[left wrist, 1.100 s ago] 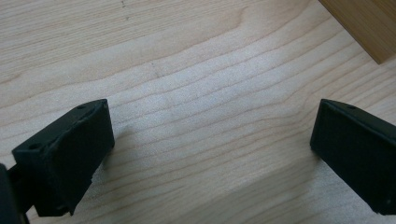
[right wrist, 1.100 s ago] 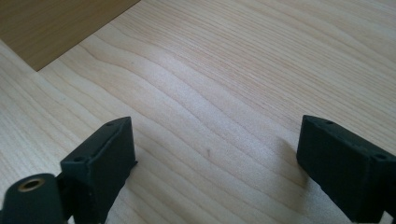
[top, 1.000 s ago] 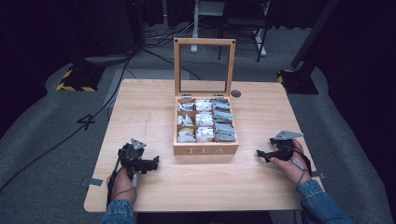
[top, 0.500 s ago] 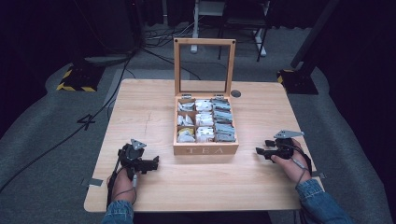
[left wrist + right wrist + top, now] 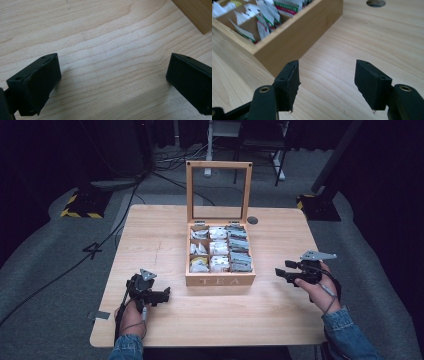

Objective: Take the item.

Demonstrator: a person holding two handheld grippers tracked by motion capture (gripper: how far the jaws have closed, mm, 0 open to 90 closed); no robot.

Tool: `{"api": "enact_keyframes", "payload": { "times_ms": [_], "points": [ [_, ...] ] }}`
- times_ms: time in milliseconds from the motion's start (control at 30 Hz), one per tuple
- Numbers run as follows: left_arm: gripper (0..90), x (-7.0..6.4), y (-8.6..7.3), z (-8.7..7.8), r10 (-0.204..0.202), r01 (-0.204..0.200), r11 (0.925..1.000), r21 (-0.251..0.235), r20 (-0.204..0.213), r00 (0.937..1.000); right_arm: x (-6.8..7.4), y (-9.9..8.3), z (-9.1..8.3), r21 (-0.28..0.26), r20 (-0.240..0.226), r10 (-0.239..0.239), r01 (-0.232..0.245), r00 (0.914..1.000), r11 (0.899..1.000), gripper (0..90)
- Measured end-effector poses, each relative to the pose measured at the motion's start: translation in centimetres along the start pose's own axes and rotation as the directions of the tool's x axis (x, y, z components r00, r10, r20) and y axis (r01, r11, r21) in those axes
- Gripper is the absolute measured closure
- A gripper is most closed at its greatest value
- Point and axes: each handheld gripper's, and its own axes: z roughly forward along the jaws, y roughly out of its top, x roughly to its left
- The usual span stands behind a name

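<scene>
The wooden tea box [image 5: 220, 255] stands at the centre of the counter [image 5: 150, 240], its glass-paned lid [image 5: 218, 190] upright at twelve o'clock and its compartments packed with tea bags [image 5: 219, 251]. The left tongs [image 5: 161, 296] rest low on the counter at about seven o'clock from the box, jaws wide apart over bare wood with nothing between them; in the left gripper view a corner of the box sits at the upper right. The right tongs [image 5: 281, 273] sit at roughly four o'clock from the box, jaws also apart and empty, aimed toward the box's right wall [image 5: 297, 35], which stands near in the right gripper view.

The likeliest trouble comes from the right side. If those tongs go in level, a jaw could strike the wall and push the box across the counter instead of clearing the rim. The bags stand tightly packed, so a wide bite may catch several at once or crumple one. A careless reach toward the far compartments could knock the upright lid so that it drops shut on the tongs.
</scene>
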Motion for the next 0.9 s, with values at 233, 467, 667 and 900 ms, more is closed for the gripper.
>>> {"api": "enact_keyframes", "payload": {
  "times_ms": [233,467,667,900],
  "points": [
    [0.0,0.1,0.1,0.0,0.003,-0.003,1.0000,-0.002,0.001,1.0000,0.3,1.5,-1.5,-0.029,-0.015,-0.005,0.005,0.9999,1.000,37.8],
    [0.0,0.1,0.1,0.1,0.003,-0.003,1.0000,-0.004,0.002,1.0000,0.6,3.9,-3.0,-0.034,-0.017,-0.015,0.014,0.9997,0.999,37.6],
    [0.0,0.1,0.1,0.1,0.003,-0.003,1.0000,-0.004,0.001,1.0000,1.8,5.4,-2.5,-0.054,-0.043,-0.039,0.037,0.9983,0.998,37.5],
    [0.0,0.1,0.1,0.1,0.004,-0.004,1.0000,-0.005,0.001,1.0000,3.3,6.3,-1.2,-0.054,-0.076,-0.075,0.071,0.9943,0.996,37.4]
  ]
}}
